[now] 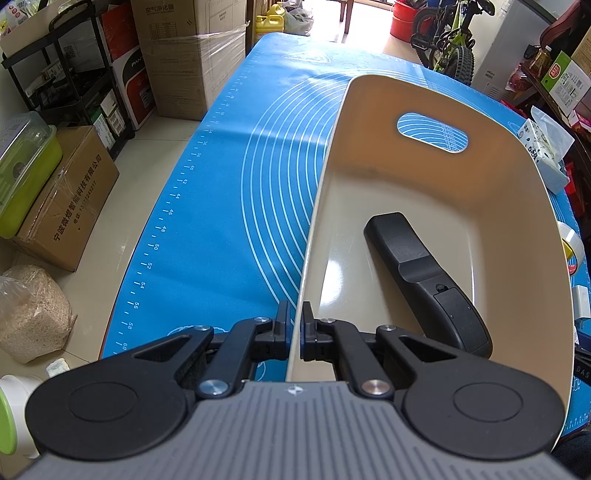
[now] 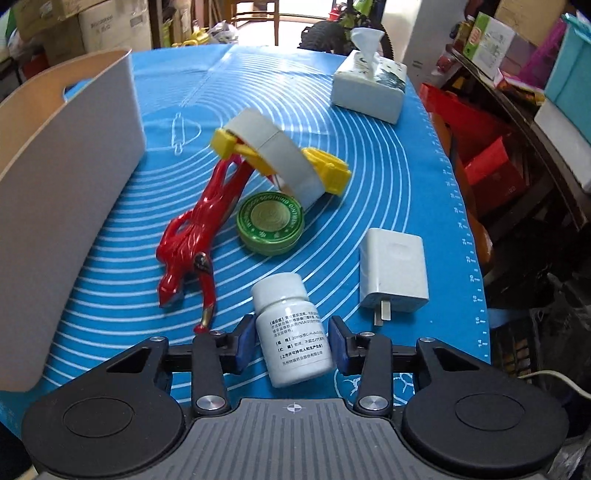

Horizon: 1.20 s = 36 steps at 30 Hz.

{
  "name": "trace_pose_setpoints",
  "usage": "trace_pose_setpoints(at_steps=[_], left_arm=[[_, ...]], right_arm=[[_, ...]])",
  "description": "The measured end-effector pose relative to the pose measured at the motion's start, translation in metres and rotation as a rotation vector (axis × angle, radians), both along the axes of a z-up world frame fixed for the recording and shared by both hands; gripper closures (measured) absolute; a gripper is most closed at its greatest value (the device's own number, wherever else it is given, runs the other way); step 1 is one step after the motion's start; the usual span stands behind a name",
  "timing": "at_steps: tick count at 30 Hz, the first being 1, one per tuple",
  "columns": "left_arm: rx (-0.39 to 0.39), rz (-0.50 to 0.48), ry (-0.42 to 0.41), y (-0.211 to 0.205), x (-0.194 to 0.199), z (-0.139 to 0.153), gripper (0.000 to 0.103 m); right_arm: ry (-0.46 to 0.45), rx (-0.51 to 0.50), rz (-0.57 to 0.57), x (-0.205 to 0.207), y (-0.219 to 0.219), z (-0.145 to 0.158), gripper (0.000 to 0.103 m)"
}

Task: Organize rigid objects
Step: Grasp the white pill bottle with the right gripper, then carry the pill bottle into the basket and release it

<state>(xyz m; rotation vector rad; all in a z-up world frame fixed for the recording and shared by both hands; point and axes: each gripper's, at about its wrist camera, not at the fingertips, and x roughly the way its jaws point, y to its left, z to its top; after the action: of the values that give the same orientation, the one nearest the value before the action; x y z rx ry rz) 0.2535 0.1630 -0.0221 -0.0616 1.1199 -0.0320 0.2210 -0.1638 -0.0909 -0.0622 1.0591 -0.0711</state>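
My left gripper [image 1: 295, 334] is shut on the near-left wall of a beige bin [image 1: 480, 177] with a handle cut-out. A black remote [image 1: 424, 277] lies inside the bin. In the right wrist view the bin [image 2: 74, 192] stands at the left on the blue mat. My right gripper [image 2: 291, 341] is open, its pads on either side of a white pill bottle [image 2: 291, 325] that lies on the mat, with small gaps. Beyond it lie a red figurine [image 2: 195, 236], a green ointment tin [image 2: 270, 221], a white charger [image 2: 393, 273], a tape roll [image 2: 273, 151] and a yellow clip [image 2: 325, 171].
A tissue pack [image 2: 369, 88] sits at the mat's [image 2: 332, 122] far right. Cardboard boxes [image 1: 66, 195] and a black shelf [image 1: 74, 74] stand on the floor left of the table. A bicycle [image 1: 447, 33] stands beyond the far edge. Cluttered shelves [image 2: 517, 110] line the right.
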Motion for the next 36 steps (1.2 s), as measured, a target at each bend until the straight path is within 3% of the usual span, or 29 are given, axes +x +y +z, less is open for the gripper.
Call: trace_pose_setpoints(at_steps=[8,12,17,27,36], left_arm=[[-0.005,0.005,0.001,0.001,0.0,0.0,0.097],[-0.006,0.005,0.001,0.001,0.0,0.0,0.097],[-0.006,0.006,0.002,0.001,0.0,0.0,0.097],[-0.007,0.006,0.002,0.001,0.0,0.0,0.097],[-0.006,0.005,0.001,0.001,0.0,-0.001,0.097]], right_arm=[[-0.025,0.03,-0.012,-0.006,0.0,0.006,0.059],[-0.089,0.031,-0.058,-0.009,-0.003,0.02,0.059],[-0.202,0.072,-0.063,-0.014,0.001,0.057,0.059],[-0.417,0.152,0.12,0.003,0.062,0.136,0.059],[-0.384,0.179,0.288,0.035,0.135,0.132,0.059]])
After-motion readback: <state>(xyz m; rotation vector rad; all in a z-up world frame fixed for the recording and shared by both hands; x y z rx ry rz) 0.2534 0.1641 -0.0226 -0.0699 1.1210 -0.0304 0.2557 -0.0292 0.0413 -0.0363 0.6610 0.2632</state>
